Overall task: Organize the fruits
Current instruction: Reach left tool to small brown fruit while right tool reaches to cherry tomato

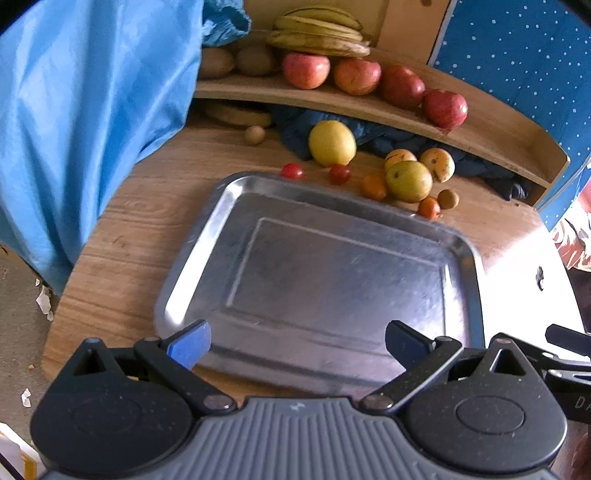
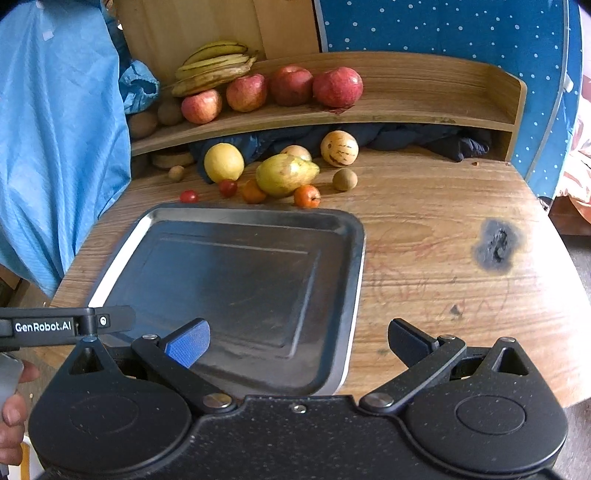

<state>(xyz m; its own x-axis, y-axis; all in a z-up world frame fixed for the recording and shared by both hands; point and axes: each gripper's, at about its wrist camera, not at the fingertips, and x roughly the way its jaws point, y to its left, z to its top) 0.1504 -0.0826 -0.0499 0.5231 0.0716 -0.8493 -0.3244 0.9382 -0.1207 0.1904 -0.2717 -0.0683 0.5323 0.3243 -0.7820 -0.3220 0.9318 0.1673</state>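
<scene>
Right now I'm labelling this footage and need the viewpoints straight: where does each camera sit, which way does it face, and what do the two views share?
Left wrist: on the left tool, open, above the tray's near edge, facing the shelf of apples; the other tool's arm shows at right.
Right wrist: on the right tool, open, over the tray's near right corner, facing the same shelf; fingers show at left.
Shared: tray, bananas, loose fruit, blue cloth.

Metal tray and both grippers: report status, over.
Left gripper open, holding nothing. Right gripper open, holding nothing. Metal tray bare; loose fruits on the table beyond its far edge. Nothing in the way.
</scene>
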